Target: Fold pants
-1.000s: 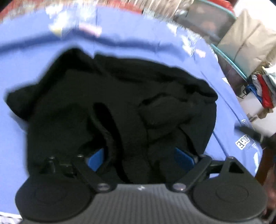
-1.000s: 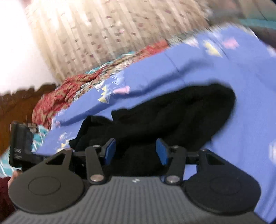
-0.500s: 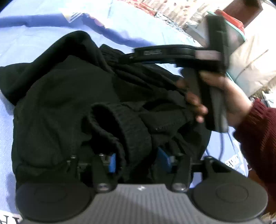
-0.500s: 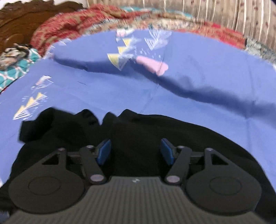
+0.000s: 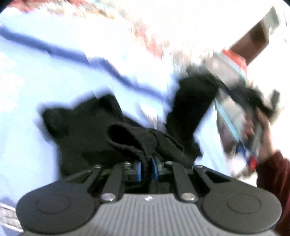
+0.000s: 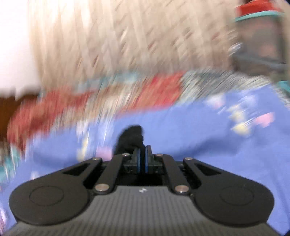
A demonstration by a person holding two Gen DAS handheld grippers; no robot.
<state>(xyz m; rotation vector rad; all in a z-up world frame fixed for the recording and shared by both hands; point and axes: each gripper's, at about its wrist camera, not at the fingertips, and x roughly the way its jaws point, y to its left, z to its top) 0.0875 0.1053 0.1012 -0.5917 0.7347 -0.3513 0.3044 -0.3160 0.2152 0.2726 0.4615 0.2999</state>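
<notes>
The black pants (image 5: 94, 130) lie bunched on the blue bedsheet (image 5: 36, 76). My left gripper (image 5: 146, 168) is shut on a ribbed edge of the pants, which loops up just ahead of the blue pads. My right gripper (image 6: 142, 160) is shut on another part of the pants (image 6: 131, 138), a dark bunch sticking out past its fingertips. In the left wrist view the right gripper (image 5: 253, 116) and the hand holding it are at the right, lifting a stretch of black cloth (image 5: 192, 105) off the bed. Both views are blurred by motion.
A red patterned blanket (image 6: 72, 103) lies along the far side of the bed, with a pale curtain (image 6: 126, 36) behind. A bin with a teal rim (image 6: 257, 16) stands at the right. The blue sheet (image 6: 199, 136) spreads all around.
Both grippers have shut on the pants. The right gripper has risen and swung to the right, pulling its part of the cloth up. The left gripper has lifted its edge.
</notes>
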